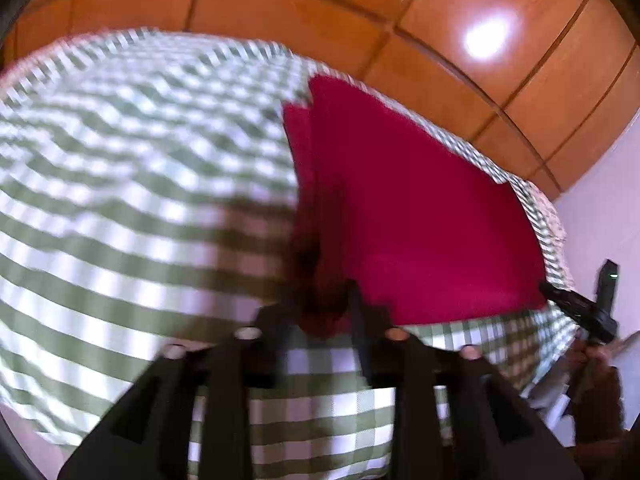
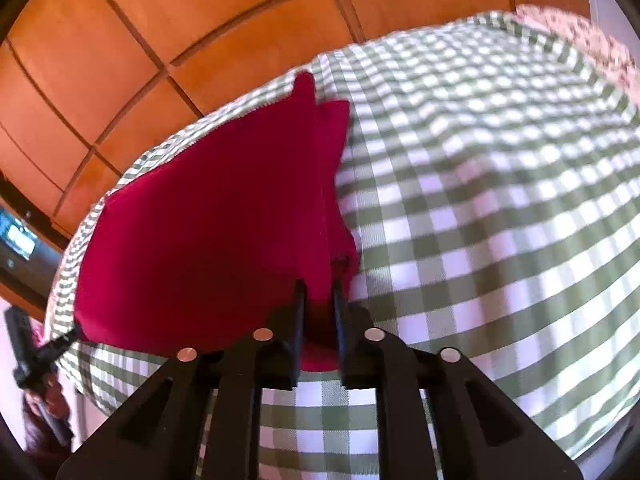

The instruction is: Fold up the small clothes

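Holding: I have the red garment pinched at its two near corners, one corner in each gripper, so the near edge can be carried as one straight line.
Garment position: it lies spread on the green-and-white checked cloth, close to the far edge of the covered table, with its near hem towards me.
Garment shape: a narrower flap lies along one side in the right wrist view; I judge this a layer already turned in, though I cannot tell how many layers there are.
Right gripper: jaws drawn in to a narrow gap, the red fabric bunched between the pads and pressed by them. The grip sits at the corner beside the flap, which I judge keeps that layer from slipping.
Left gripper: jaws likewise narrow with red fabric gathered between them; this view is blurred, so I read contact from the bunching only.
Cross-check: the left wrist view shows the other gripper's tip at the garment's opposite near corner, which confirms a two-corner hold.
Step in hand: I judge this the start of a fold, near edge to be taken over to the far edge.
Surroundings: wooden panelled doors stand behind the table.
Risk: uneven lift would skew the fold.
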Action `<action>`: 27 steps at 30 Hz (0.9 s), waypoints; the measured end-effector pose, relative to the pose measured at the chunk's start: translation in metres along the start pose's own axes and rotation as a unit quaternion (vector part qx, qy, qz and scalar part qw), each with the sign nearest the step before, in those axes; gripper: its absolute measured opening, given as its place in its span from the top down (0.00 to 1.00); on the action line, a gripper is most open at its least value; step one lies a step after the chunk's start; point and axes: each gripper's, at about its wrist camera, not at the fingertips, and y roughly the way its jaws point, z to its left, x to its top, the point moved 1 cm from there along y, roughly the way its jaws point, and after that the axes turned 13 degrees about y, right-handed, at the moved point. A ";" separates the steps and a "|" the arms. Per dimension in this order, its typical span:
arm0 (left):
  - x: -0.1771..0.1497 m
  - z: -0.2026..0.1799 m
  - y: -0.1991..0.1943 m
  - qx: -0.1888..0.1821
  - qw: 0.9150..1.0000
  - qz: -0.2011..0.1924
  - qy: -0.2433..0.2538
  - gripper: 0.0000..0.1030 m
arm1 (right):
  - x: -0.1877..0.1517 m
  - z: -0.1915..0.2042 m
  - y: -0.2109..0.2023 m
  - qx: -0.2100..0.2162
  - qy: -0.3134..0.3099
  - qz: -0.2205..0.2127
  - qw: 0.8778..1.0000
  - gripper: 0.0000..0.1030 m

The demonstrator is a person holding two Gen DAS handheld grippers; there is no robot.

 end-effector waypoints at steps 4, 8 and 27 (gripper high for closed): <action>0.023 -0.012 -0.014 0.040 0.998 -0.035 0.030 0.69 | 0.011 0.023 -0.025 -0.040 -0.034 -0.068 0.996 0.45; 0.059 -0.032 -0.005 0.054 0.996 -0.054 0.055 0.62 | 0.016 0.071 -0.020 -0.022 -0.086 -0.087 0.992 0.33; 0.079 -0.062 0.033 0.169 0.977 -0.015 0.128 0.46 | 0.017 0.124 0.095 -0.062 -0.144 -0.100 0.983 0.26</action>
